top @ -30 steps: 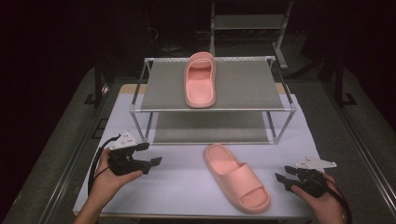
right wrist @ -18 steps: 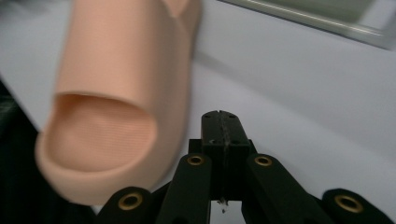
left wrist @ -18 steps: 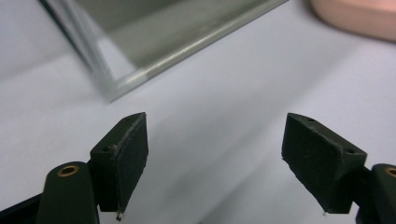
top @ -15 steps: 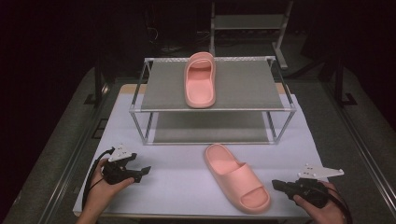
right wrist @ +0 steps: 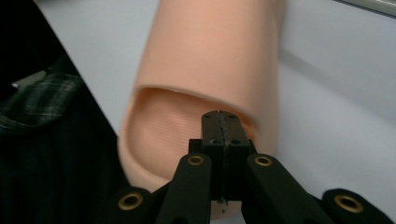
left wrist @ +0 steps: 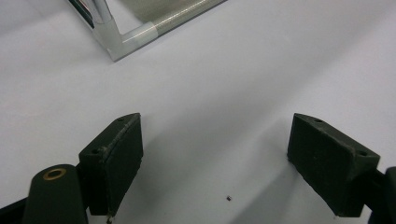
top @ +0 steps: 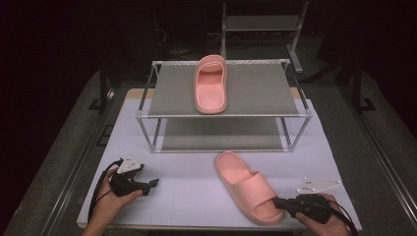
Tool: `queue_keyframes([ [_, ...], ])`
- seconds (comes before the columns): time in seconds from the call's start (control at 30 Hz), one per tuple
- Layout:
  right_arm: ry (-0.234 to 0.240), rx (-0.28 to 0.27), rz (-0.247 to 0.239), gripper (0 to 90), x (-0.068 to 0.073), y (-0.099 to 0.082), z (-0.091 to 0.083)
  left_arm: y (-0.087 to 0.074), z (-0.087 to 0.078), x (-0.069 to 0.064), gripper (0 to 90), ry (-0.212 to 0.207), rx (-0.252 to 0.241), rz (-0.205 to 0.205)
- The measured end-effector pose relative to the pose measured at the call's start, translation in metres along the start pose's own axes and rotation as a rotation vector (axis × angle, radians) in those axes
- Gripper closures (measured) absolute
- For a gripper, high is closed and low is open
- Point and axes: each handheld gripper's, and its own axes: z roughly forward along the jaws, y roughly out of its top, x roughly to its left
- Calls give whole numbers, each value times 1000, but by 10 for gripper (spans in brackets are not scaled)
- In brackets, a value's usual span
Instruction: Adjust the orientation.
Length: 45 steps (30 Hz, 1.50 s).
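Note:
One pink slipper [top: 210,86] lies on the top of a metal shelf rack [top: 162,96]. A second pink slipper [top: 248,191] lies on the white table, toe end toward the near edge. My right gripper [top: 276,201] is shut, its pads pressed together with nothing between them. In the right gripper view its tips [right wrist: 221,119] sit at the open toe of the slipper [right wrist: 210,56]. My left gripper [top: 150,185] rests low at the front left, far from both slippers. It is open with nothing between its jaws [left wrist: 219,158], which have just been opening wider.
The rack stands across the middle of the white table [top: 187,167]; its near corner post [left wrist: 126,37] is in the left gripper view. A lower shelf sits under the top one. Dark floor and table rails lie on both sides.
The left hand sank to the table and drew toward the near left. The right gripper's jaws shut, and it slid in to the slipper's toe end.

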Motion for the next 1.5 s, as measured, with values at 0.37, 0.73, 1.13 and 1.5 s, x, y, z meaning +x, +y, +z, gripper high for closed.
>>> queue_keyframes([
  [0.37, -109, -5, 24, 900, -32, 7, -5, 0, 0, 0, 158, 3, 3, -4],
  [0.73, -181, -17, 64, 900, -83, 26, 2, 0, 0, 0, 158, 3, 4, -4],
  [1.13, -231, -27, 89, 900, -109, 41, 10, 0, 1, 0, 157, 2, 3, -7],
  [1.5, -218, -124, 87, 899, -83, 46, -17, 0, 1, 1, 157, 0, 3, -8],
])
